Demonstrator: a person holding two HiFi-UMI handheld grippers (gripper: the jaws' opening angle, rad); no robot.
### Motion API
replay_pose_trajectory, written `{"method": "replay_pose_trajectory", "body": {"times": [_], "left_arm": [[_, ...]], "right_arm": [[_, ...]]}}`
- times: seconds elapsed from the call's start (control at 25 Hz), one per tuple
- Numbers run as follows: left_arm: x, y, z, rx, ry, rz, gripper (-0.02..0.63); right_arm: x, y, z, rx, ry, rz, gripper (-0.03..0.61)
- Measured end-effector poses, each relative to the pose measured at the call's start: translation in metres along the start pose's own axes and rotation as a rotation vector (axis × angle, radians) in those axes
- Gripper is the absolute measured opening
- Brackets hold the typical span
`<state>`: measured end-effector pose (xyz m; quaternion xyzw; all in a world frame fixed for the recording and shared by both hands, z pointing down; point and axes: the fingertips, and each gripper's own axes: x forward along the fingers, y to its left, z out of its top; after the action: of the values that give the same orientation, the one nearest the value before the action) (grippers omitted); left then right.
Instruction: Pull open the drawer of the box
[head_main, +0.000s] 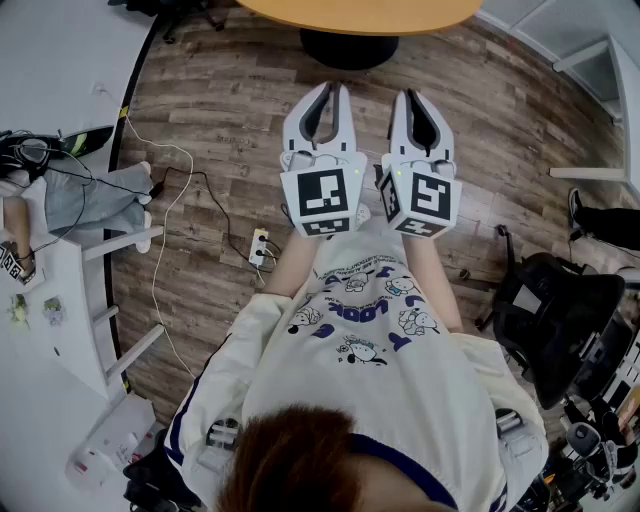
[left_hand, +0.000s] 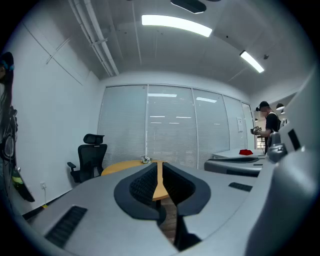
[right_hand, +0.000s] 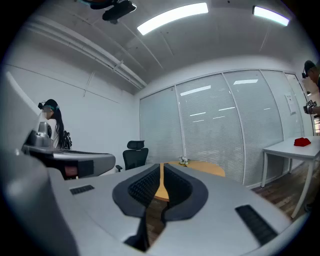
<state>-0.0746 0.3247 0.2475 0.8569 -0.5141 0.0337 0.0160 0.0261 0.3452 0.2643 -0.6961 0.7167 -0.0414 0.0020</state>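
Note:
No box or drawer shows in any view. The person holds both grippers side by side at chest height over the wooden floor, pointing at a round wooden table. My left gripper is shut with nothing in it, and my right gripper is shut and empty too. In the left gripper view the left gripper has its jaws together, leaving only a thin slit with the table behind it. The right gripper view shows the same: the right gripper is shut in front of the table.
A black office chair stands by the blinds behind the table. Another black chair is at the person's right, white desks at the left. A power strip and cables lie on the floor. Another person stands far right.

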Motion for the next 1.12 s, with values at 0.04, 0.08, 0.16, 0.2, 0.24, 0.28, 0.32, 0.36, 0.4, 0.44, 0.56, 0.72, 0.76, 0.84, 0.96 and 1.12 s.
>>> {"method": "replay_pose_trajectory", "body": {"times": [0.04,0.08,0.16,0.2,0.24,0.28,0.32,0.36,0.4,0.44,0.56,0.72,0.76,0.84,0.96,1.12], "left_arm": [[0.001,0.0,0.0,0.0,0.0,0.0,0.043],[0.002,-0.001,-0.001,0.0,0.001,0.0,0.043],[0.006,-0.002,-0.002,0.0,0.003,-0.002,0.043],[0.008,-0.003,-0.002,0.0,0.004,-0.003,0.043],[0.01,-0.004,-0.002,0.0,0.005,-0.003,0.043],[0.012,-0.005,-0.002,0.0,0.006,-0.003,0.043],[0.014,-0.006,-0.002,0.001,0.007,-0.003,0.043],[0.017,-0.007,-0.003,0.002,0.008,-0.002,0.043],[0.019,-0.008,-0.003,0.002,0.008,-0.001,0.043],[0.021,-0.01,-0.003,0.001,0.009,-0.001,0.043],[0.026,-0.014,-0.005,-0.001,0.009,0.002,0.043],[0.029,-0.018,-0.008,-0.002,0.016,0.012,0.043],[0.03,-0.019,-0.009,-0.003,0.016,0.015,0.043],[0.031,-0.019,-0.01,-0.004,0.018,0.021,0.043],[0.033,-0.016,-0.012,-0.005,0.026,0.031,0.043],[0.044,-0.007,-0.012,-0.01,0.031,0.041,0.043]], "right_arm": [[0.001,-0.001,0.0,0.001,0.0,0.001,0.043],[0.001,-0.001,-0.001,0.002,0.001,0.002,0.042],[0.004,-0.003,-0.001,0.002,0.002,0.004,0.043],[0.005,-0.005,-0.002,0.002,0.003,0.005,0.043],[0.006,-0.006,-0.002,0.001,0.004,0.006,0.041],[0.008,-0.007,-0.001,-0.001,0.005,0.009,0.043],[0.009,-0.008,-0.002,-0.002,0.006,0.011,0.043],[0.011,-0.01,-0.002,-0.003,0.007,0.014,0.043],[0.012,-0.012,-0.002,-0.004,0.009,0.017,0.043],[0.013,-0.013,-0.003,-0.003,0.009,0.021,0.043],[0.016,-0.017,-0.005,0.003,0.005,0.034,0.043],[0.02,-0.02,-0.007,0.003,0.009,0.057,0.043],[0.02,-0.021,-0.008,0.004,0.01,0.061,0.043],[0.021,-0.023,-0.011,0.007,0.014,0.065,0.043],[0.025,-0.022,-0.016,0.023,0.031,0.072,0.043],[0.039,-0.022,-0.02,0.033,0.046,0.078,0.043]]}}
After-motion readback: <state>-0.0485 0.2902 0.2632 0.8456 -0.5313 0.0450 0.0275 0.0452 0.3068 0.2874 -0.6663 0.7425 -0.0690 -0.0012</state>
